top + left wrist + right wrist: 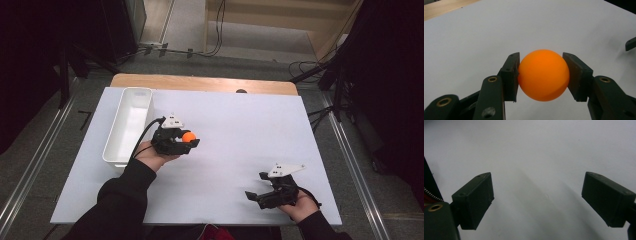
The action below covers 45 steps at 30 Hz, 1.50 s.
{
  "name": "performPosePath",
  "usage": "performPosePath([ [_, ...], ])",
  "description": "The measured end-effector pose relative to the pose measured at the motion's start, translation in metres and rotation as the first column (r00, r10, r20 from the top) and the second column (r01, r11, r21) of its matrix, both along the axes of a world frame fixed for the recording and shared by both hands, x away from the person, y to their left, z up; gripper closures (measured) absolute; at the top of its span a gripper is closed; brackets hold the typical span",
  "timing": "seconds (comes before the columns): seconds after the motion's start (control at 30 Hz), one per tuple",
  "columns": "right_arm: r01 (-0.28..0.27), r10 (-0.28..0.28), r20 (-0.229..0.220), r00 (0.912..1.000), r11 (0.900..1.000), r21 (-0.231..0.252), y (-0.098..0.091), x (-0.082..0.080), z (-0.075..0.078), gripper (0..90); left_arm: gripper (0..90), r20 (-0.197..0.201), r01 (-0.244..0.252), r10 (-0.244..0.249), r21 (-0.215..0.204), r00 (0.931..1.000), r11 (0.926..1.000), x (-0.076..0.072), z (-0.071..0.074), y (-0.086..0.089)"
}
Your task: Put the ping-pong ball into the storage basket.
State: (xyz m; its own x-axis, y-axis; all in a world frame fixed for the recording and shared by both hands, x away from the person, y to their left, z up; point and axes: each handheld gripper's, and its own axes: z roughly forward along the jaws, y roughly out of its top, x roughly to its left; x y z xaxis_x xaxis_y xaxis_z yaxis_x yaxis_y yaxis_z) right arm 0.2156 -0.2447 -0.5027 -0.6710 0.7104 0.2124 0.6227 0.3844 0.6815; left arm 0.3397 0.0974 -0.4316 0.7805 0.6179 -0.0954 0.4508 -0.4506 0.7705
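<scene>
1. While the left hand-held gripper (pixel 187 141) pinches the orange ball (pixel 188 136) above the white bench (pixel 240 130), the white bin (pixel 129 125) stands just beside it.
2. Near the front edge, the right hand-held gripper (pixel 256 186) is spread, holding nothing.

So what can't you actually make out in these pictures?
- Inside of the bin, high view: its near wall hides part of the floor.
- Back of the ball, left gripper view: turned away, flanked by pads.
- Dark spot at the table's far edge, high view: too small.
- Right gripper, high view: jaws dark, tips hard to separate.
</scene>
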Motion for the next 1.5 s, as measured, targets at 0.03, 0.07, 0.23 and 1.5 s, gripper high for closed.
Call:
performPosePath([
  [0.03, -0.001, 0.001, 0.0, 1.0, 1.0, -0.001, 0.0, 0.0, 0.0, 9.3, 50.0, 0.001, -0.001, 0.001, 0.001, 1.0, 1.0, 0.0, 0.0, 0.0],
  [0.07, 0.0, 0.0, 0.0, 1.0, 1.0, -0.001, 0.0, 0.0, 0.0, 9.3, 50.0, 0.006, 0.0, 0.0, 0.007, 1.0, 1.0, -0.001, 0.001, 0.0],
  [0.23, 0.0, 0.0, 0.0, 1.0, 1.0, -0.001, 0.0, 0.0, 0.0, 9.3, 50.0, 0.015, 0.001, -0.001, 0.01, 0.9999, 0.9999, -0.001, 0.005, 0.001],
  [1.5, -0.003, 0.003, 0.0, 1.0, 1.0, -0.001, 0.001, 0.0, 0.0, 9.3, 50.0, -0.015, 0.002, -0.001, 0.028, 0.9999, 0.9996, 0.004, 0.035, 0.025],
])
